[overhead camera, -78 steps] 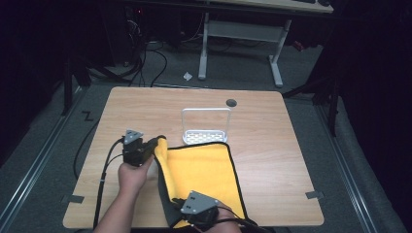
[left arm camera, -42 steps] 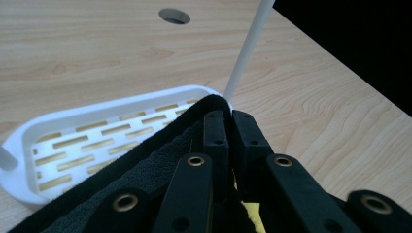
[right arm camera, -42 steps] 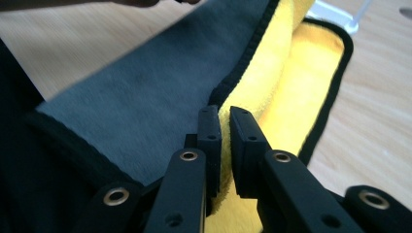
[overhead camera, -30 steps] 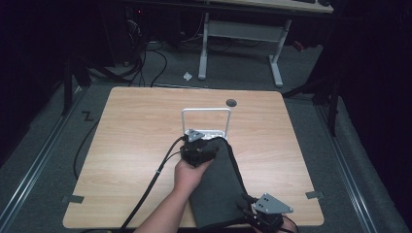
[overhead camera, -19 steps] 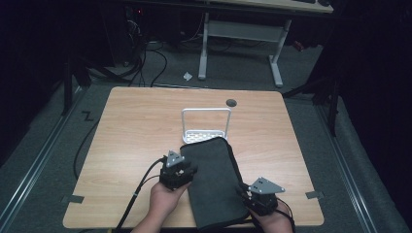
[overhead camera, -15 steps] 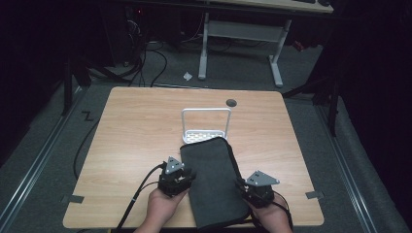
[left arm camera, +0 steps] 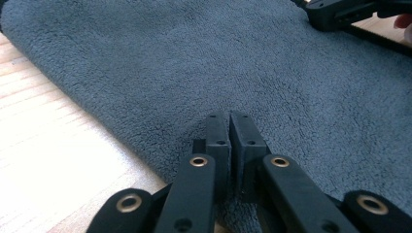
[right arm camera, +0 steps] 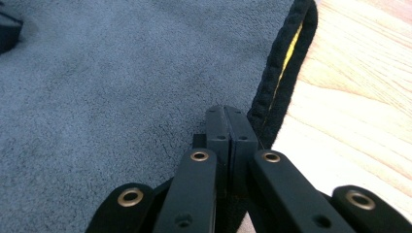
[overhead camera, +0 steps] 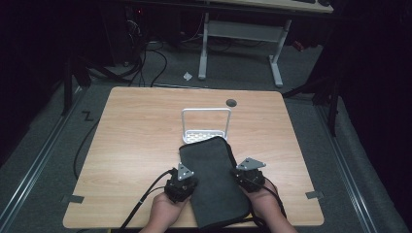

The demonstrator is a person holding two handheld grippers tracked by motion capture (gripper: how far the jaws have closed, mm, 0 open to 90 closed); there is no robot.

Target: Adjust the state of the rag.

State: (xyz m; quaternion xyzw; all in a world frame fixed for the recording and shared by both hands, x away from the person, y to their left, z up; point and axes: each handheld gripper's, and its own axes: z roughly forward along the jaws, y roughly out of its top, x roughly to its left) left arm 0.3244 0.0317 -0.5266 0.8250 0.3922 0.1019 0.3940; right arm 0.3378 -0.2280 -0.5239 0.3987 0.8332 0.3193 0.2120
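Left hand [overhead camera: 165, 211] in from bottom edge, palm down over left tongs [overhead camera: 180, 182], cable trailing off toward near-left corner of worktop [overhead camera: 136, 141]. Left tongs set at left edge of grey towel [overhead camera: 214, 184], pointed inward across it. Towel folded, lying flat at near centre of worktop, long side running away from person, far end just beside white wire rack [overhead camera: 206, 126], possibly touching its base; hard to tell from high view. Right hand [overhead camera: 265, 208] mirrored at right edge of towel, right tongs [overhead camera: 250, 175] angled inward.

Left gripper view: left tongs [left arm camera: 229, 121] clenched, jaws together with only a thin slit, tips pressed on towel [left arm camera: 204, 73] pile near its edge; whether cloth is pinched, cannot tell. Right tongs [left arm camera: 340, 12] at top right corner.

Right gripper view: right tongs [right arm camera: 226, 116] clenched, tips by black hem [right arm camera: 282, 77]; yellow underside [right arm camera: 290, 48] peeking through fold, unseen from above.
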